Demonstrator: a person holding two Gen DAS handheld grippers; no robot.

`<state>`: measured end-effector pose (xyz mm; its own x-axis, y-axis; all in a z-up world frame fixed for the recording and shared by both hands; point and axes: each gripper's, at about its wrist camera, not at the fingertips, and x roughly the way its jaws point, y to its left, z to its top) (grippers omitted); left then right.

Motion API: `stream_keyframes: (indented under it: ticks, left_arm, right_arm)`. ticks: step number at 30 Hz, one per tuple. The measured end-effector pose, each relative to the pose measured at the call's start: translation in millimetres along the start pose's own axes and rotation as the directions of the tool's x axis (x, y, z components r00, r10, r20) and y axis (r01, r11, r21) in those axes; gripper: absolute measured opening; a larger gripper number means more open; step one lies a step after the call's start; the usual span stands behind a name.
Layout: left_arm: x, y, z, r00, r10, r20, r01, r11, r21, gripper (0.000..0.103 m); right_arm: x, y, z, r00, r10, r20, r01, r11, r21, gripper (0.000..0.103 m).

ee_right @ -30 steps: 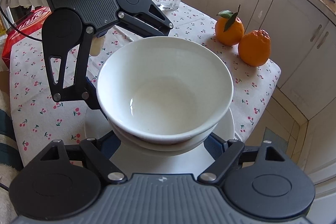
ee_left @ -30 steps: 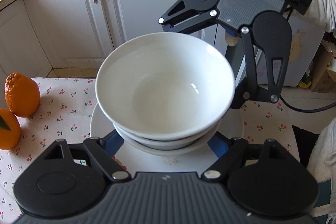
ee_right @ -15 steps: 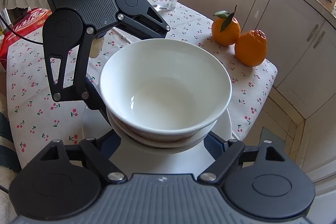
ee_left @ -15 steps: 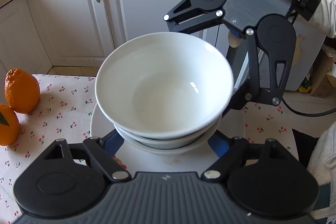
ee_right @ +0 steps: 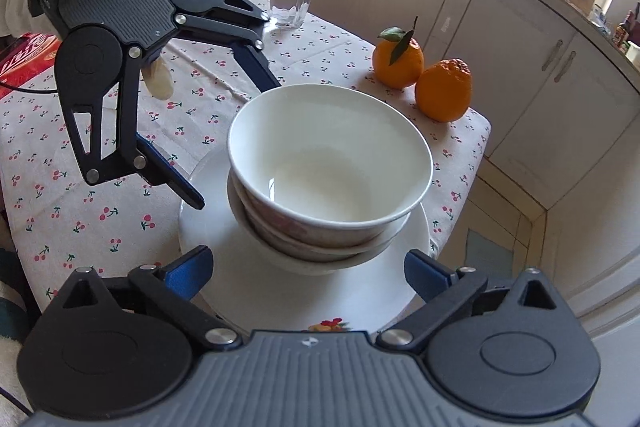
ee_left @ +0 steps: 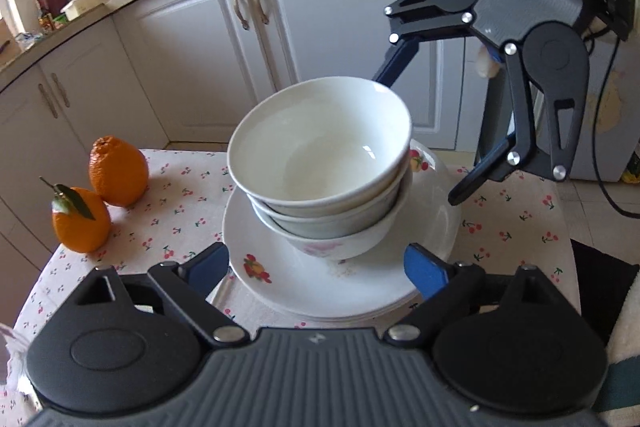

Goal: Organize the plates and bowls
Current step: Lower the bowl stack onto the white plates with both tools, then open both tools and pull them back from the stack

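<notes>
A stack of white bowls (ee_left: 324,163) (ee_right: 328,179) sits on a stack of white plates (ee_left: 280,279) (ee_right: 224,247) with fruit prints, on the cherry-print tablecloth. My left gripper (ee_left: 316,269) is open and empty, its blue-padded fingers at the near rim of the plates. My right gripper (ee_right: 308,273) is open and empty on the opposite side, its fingers apart from the bowls. Each gripper shows in the other's view, the right (ee_left: 420,139) and the left (ee_right: 236,147), with the jaws spread wide and raised off the pile.
Two oranges (ee_left: 100,191) (ee_right: 420,79) stand on the table beside the plates. A glass mug of water (ee_right: 292,1) stands at the far end. White cabinets (ee_left: 320,27) surround the small table (ee_right: 80,195), and its edges lie close to the plates.
Both grippers have drawn back and up from the stacked bowls. The bowls and plates now rest on the table, free of both grippers.
</notes>
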<state>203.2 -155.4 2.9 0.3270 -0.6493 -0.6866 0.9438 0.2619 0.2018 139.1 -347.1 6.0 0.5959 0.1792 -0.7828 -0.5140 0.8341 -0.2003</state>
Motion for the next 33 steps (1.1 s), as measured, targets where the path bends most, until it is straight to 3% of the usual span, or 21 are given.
stream_keyframes:
  ticks: [3, 7, 12, 15, 17, 19, 21, 26, 29, 33]
  left_arm:
    - [-23, -11, -5, 0.991, 0.116, 0.060, -0.114, 0.993, -0.044, 0.101]
    - [-47, -28, -10, 0.950, 0.295, 0.102, -0.277, 0.948, -0.154, 0.102]
    - [-78, -46, -17, 0.912, 0.380, 0.154, -0.304, 0.879, -0.367, 0.102]
    - [-92, -55, -17, 0.893, 0.437, 0.106, -0.339, 0.809, -0.480, 0.102]
    - [-103, -63, -19, 0.861, 0.505, 0.059, -0.401, 0.745, -0.534, 0.102]
    - [-112, -71, -18, 0.828, 0.560, 0.015, -0.459, 0.694, -0.554, 0.102]
    - [-119, -78, -18, 0.810, 0.587, -0.022, -0.496, 0.663, -0.562, 0.102]
    - [-134, -88, -16, 0.797, 0.601, -0.062, -0.515, 0.622, -0.589, 0.102]
    - [-139, -91, -16, 0.800, 0.596, -0.065, -0.508, 0.616, -0.602, 0.102]
    - [-138, -95, -15, 0.784, 0.614, -0.092, -0.537, 0.596, -0.596, 0.102]
  right_arm:
    - [-12, 14, 0, 0.993, -0.118, -0.027, 0.120, 0.991, 0.062, 0.103]
    - [-31, 32, -4, 0.973, -0.231, -0.031, 0.232, 0.955, 0.183, 0.103]
    - [-49, 53, -4, 0.924, -0.379, -0.045, 0.367, 0.849, 0.380, 0.103]
    - [-58, 67, -6, 0.884, -0.461, -0.073, 0.434, 0.754, 0.493, 0.103]
    - [-66, 80, -8, 0.849, -0.520, -0.092, 0.481, 0.690, 0.541, 0.103]
    - [-76, 89, -11, 0.848, -0.523, -0.086, 0.463, 0.651, 0.601, 0.103]
    - [-84, 97, -14, 0.851, -0.519, -0.073, 0.435, 0.623, 0.650, 0.103]
    - [-99, 117, -13, 0.823, -0.566, -0.057, 0.452, 0.589, 0.670, 0.103]
    - [-103, 122, -12, 0.820, -0.570, -0.050, 0.445, 0.580, 0.682, 0.103]
    - [-107, 129, -10, 0.813, -0.580, -0.041, 0.452, 0.586, 0.672, 0.103]
